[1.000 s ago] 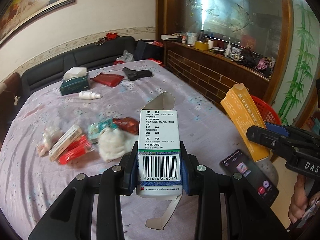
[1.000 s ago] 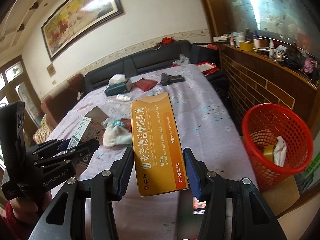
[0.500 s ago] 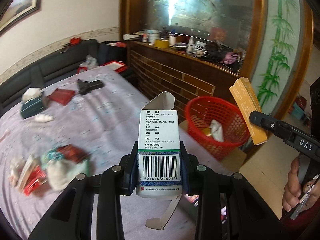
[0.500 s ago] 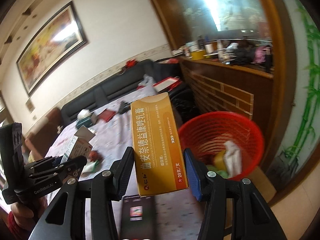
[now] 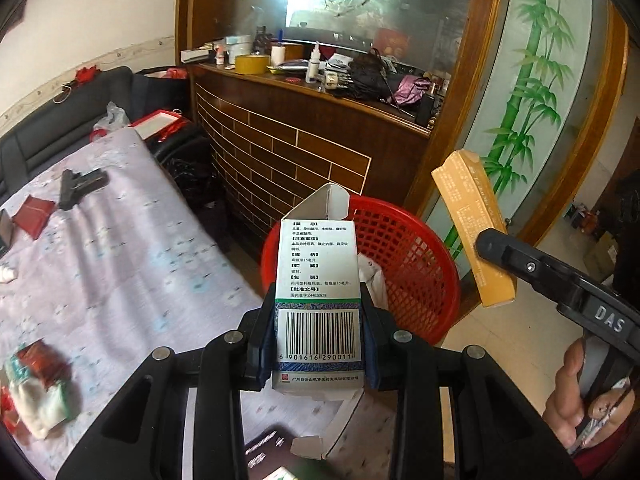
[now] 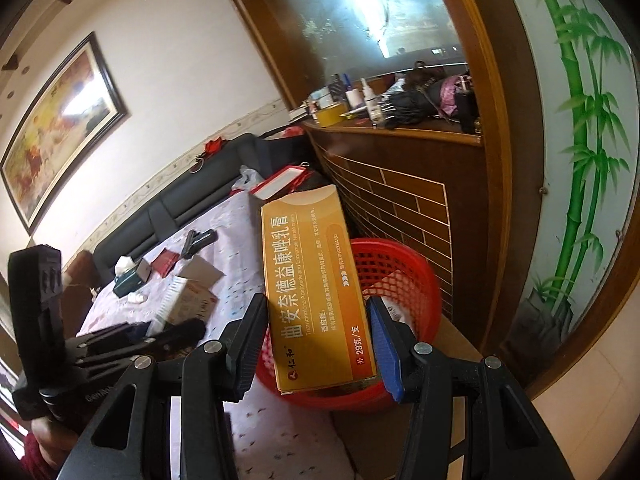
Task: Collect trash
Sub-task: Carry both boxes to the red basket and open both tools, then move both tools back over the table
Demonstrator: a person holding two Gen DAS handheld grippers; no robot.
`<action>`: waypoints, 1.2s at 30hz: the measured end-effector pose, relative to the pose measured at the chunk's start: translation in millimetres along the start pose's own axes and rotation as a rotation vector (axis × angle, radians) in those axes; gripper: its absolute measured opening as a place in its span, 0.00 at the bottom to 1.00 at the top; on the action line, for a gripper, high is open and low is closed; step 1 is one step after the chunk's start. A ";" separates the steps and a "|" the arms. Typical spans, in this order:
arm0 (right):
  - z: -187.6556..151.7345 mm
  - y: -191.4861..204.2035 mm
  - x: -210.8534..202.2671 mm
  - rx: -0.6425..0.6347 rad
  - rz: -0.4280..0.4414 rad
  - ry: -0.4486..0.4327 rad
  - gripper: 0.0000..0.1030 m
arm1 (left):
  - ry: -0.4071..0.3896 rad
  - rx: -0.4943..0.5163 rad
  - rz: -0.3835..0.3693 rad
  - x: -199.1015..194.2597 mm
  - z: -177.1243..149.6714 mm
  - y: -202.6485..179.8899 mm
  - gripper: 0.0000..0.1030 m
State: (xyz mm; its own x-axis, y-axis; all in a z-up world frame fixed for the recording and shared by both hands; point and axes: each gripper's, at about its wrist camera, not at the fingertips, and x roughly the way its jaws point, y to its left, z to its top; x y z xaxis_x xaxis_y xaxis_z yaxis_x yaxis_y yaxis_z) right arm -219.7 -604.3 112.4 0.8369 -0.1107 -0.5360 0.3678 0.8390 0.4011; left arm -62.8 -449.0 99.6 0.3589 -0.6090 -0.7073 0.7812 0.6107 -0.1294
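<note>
My left gripper (image 5: 318, 344) is shut on a white medicine box (image 5: 318, 280) with a barcode and open flaps, held upright in front of the red mesh basket (image 5: 416, 264). My right gripper (image 6: 318, 344) is shut on a long orange carton (image 6: 316, 288) with Chinese print, held just over the basket (image 6: 404, 276). The carton (image 5: 476, 232) and right gripper also show in the left wrist view at the right. The white box (image 6: 180, 300) shows in the right wrist view at the left. White trash lies in the basket.
The table with a lilac cloth (image 5: 120, 264) carries loose wrappers (image 5: 36, 376), a black object (image 5: 80, 186) and a red packet (image 5: 34, 216). A brick-pattern wooden counter (image 5: 304, 152) with clutter stands behind the basket. A black sofa (image 6: 192, 196) runs along the wall.
Both grippers have swung right from over the table toward the red basket, each still holding its box. The basket is now close, below and behind both boxes.
</note>
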 end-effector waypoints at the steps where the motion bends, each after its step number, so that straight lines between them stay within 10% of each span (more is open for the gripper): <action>1: 3.1 -1.7 2.7 0.003 -0.003 0.000 0.53 | 0.004 0.000 -0.006 6.1 3.3 -2.4 0.32; 10: 14.1 -17.6 25.6 0.020 -0.014 0.020 0.54 | 0.026 -0.009 -0.038 37.2 18.1 -8.7 0.35; 13: 16.2 -22.7 40.1 0.018 -0.030 0.035 0.56 | 0.024 -0.034 -0.035 45.5 23.1 -5.8 0.70; 36: -22.1 55.6 -8.3 -0.108 0.034 0.033 0.64 | -0.081 -0.098 0.087 -79.5 -38.0 60.2 0.70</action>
State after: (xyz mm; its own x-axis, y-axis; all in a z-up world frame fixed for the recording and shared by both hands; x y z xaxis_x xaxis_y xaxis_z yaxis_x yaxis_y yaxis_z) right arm -215.1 -544.9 122.8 0.8335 -0.0651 -0.5487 0.2924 0.8946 0.3380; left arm -63.7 -344.6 121.6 0.4664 -0.5876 -0.6612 0.6930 0.7073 -0.1398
